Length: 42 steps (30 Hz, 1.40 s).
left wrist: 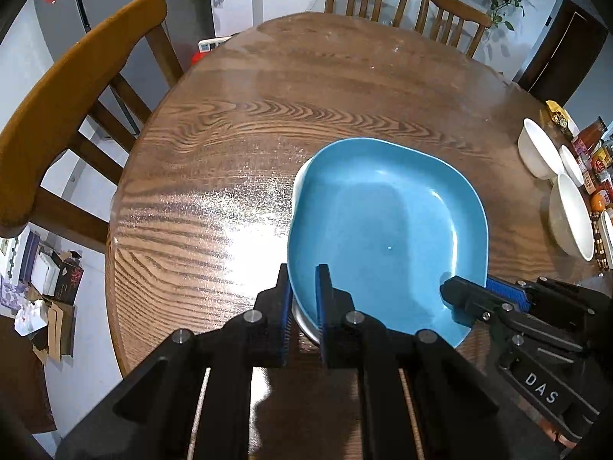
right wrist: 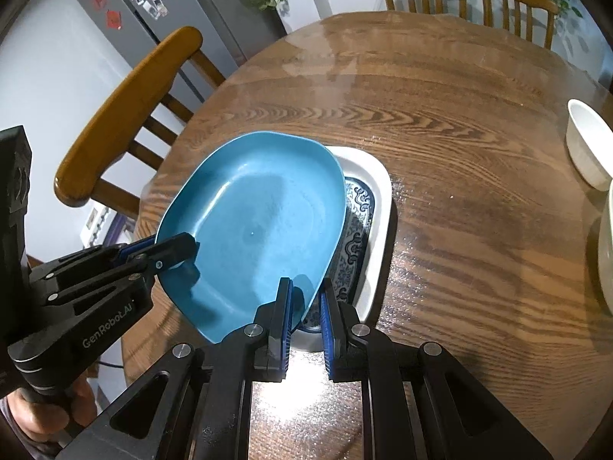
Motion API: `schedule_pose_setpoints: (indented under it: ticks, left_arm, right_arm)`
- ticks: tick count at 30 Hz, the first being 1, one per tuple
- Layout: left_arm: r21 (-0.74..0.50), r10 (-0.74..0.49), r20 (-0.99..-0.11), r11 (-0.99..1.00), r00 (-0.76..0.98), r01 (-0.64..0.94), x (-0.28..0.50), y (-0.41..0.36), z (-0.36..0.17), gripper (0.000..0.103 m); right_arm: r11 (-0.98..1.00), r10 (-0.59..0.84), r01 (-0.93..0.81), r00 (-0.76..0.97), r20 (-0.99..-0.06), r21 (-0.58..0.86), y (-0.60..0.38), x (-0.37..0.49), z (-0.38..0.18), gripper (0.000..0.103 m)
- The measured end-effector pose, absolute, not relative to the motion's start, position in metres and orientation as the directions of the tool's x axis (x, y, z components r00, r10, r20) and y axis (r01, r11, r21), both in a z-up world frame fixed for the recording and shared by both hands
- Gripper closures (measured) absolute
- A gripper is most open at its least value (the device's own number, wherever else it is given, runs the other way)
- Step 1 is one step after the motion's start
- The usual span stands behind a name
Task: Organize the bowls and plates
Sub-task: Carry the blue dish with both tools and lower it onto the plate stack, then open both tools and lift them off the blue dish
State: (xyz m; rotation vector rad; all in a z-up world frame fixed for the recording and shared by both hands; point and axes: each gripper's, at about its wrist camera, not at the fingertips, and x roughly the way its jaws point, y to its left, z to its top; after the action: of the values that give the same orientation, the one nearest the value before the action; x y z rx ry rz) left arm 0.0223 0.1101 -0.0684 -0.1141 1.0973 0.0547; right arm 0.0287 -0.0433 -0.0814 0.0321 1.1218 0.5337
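A blue plate (left wrist: 387,226) is held by both grippers over a white plate with a blue pattern (right wrist: 377,207) on the round wooden table (left wrist: 237,142). My left gripper (left wrist: 304,291) is shut on the blue plate's near rim. My right gripper (right wrist: 306,299) is shut on the blue plate's (right wrist: 253,226) other rim, with one finger on each side. In the right wrist view the blue plate tilts, its right edge above the white plate. The white plate shows only as a thin edge (left wrist: 299,184) in the left wrist view.
Several white bowls (left wrist: 567,191) stand at the table's right edge, next to jars and bottles (left wrist: 594,153); one bowl (right wrist: 588,142) shows in the right wrist view. Wooden chairs (left wrist: 76,107) stand at the left and far side (left wrist: 406,4). A grey fridge (right wrist: 161,11) stands behind.
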Motion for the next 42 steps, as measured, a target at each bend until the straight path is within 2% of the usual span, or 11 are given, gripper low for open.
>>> schedule_pose_setpoints:
  ticks: [23, 32, 34, 36, 38, 42]
  left_arm:
    - [-0.018, 0.010, -0.914, 0.998, 0.406, -0.063, 0.028, 0.105, -0.082, 0.094]
    - [-0.043, -0.005, -0.912, 0.996, 0.411, -0.083, 0.029, 0.104, -0.080, 0.092]
    - [-0.057, -0.017, -0.908, 0.995, 0.418, -0.083, 0.028, 0.104, -0.077, 0.088]
    - [-0.071, -0.028, -0.903, 0.994, 0.429, -0.087, 0.026, 0.104, -0.073, 0.075]
    - [-0.070, -0.022, -0.895, 0.993, 0.445, -0.092, 0.025, 0.105, -0.068, 0.061]
    - [-0.064, -0.011, -0.880, 0.993, 0.474, -0.096, 0.023, 0.105, -0.057, 0.058]
  right_arm:
    - [0.893, 0.369, -0.375, 0.293, -0.882, 0.249, -0.030, 0.037, -0.098, 0.088]
    - [0.898, 0.361, -0.370, 0.315, -0.878, 0.237, -0.029, 0.034, -0.092, 0.088]
    - [0.899, 0.360, -0.369, 0.319, -0.877, 0.235, -0.030, 0.033, -0.091, 0.088]
    - [0.900, 0.357, -0.369, 0.324, -0.876, 0.231, -0.031, 0.032, -0.090, 0.088]
    - [0.906, 0.345, -0.364, 0.334, -0.877, 0.218, -0.032, 0.031, -0.088, 0.082]
    - [0.913, 0.337, -0.351, 0.365, -0.868, 0.207, -0.039, 0.028, -0.080, 0.074]
